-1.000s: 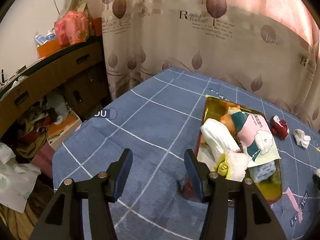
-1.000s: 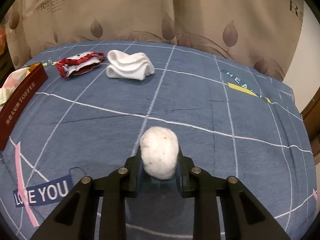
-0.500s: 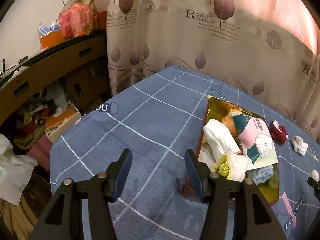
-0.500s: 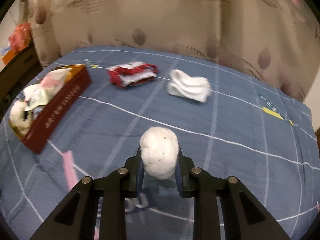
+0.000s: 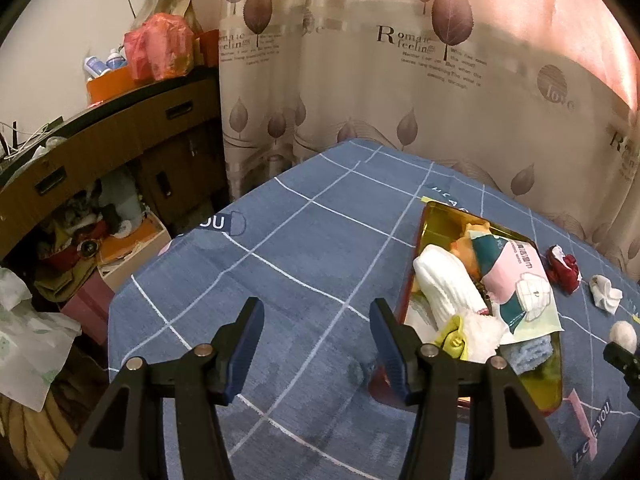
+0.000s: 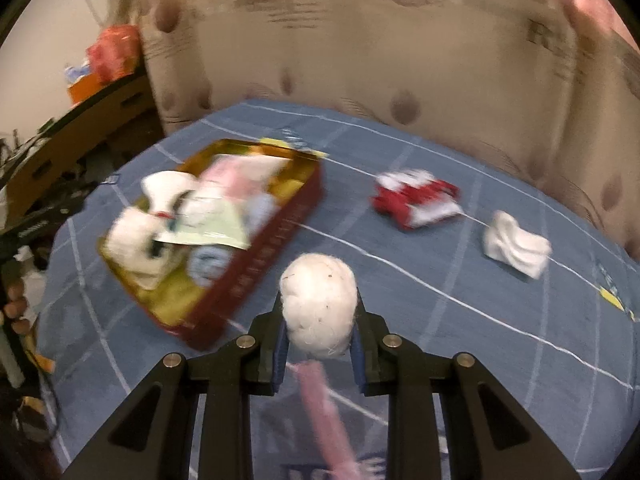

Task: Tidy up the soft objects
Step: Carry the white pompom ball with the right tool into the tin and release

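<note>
My right gripper (image 6: 319, 340) is shut on a white fluffy ball (image 6: 318, 306), held above the blue cloth right of a red and gold tin (image 6: 276, 224) filled with soft items. The ball also shows in the left wrist view (image 5: 623, 335). A red and white cloth (image 6: 416, 198) and a folded white cloth (image 6: 516, 244) lie on the cloth beyond. My left gripper (image 5: 316, 320) is open and empty, hovering just left of the tin (image 5: 552, 384).
The blue checked tablecloth (image 5: 304, 248) covers the table, with its edge at the left. A brown cabinet (image 5: 100, 148) and floor clutter stand left of the table. A leaf-pattern curtain (image 5: 400, 80) hangs behind it.
My right gripper has swung left with the white ball, bringing the tin into its view. My left gripper has barely moved and stays open.
</note>
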A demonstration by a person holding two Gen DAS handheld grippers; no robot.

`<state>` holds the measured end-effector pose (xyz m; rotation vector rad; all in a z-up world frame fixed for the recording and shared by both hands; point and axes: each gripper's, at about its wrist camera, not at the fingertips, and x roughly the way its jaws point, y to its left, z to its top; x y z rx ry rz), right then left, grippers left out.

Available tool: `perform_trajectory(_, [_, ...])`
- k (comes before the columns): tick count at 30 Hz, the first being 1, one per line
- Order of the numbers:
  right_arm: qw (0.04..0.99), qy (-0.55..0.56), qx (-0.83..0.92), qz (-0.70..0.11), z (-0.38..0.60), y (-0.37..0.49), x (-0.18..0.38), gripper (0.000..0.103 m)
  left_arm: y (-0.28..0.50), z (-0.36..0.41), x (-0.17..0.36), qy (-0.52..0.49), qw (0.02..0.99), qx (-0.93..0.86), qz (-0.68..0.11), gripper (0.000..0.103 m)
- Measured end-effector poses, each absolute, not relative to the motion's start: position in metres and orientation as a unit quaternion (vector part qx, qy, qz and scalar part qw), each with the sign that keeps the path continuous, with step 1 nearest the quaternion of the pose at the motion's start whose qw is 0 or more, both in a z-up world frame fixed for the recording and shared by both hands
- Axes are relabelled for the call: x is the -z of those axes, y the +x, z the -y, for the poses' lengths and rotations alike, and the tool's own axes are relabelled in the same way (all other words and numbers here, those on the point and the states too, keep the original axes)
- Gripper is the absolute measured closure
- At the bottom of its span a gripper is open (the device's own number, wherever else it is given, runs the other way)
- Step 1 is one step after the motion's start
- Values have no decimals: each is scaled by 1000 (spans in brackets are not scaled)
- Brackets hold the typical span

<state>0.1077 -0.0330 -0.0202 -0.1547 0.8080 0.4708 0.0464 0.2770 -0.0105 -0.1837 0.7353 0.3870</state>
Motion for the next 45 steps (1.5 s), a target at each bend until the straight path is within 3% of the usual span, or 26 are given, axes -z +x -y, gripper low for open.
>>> perform_trajectory(16, [862, -120, -300, -390, -69, 99, 28, 80, 50, -284, 15, -96, 903, -198, -370, 46])
perform_trajectory(30, [858, -127, -291, -404, -92, 115, 46, 79, 49, -289, 17, -105, 899, -198, -375, 46])
perform_trajectory(40, [856, -133, -293, -404, -93, 113, 47, 68, 49, -283, 17, -95, 902, -193, -373, 46])
perform_trajectory(45, [862, -128, -291, -394, -86, 106, 40, 51, 50, -281, 17, -93, 902, -192, -374, 46])
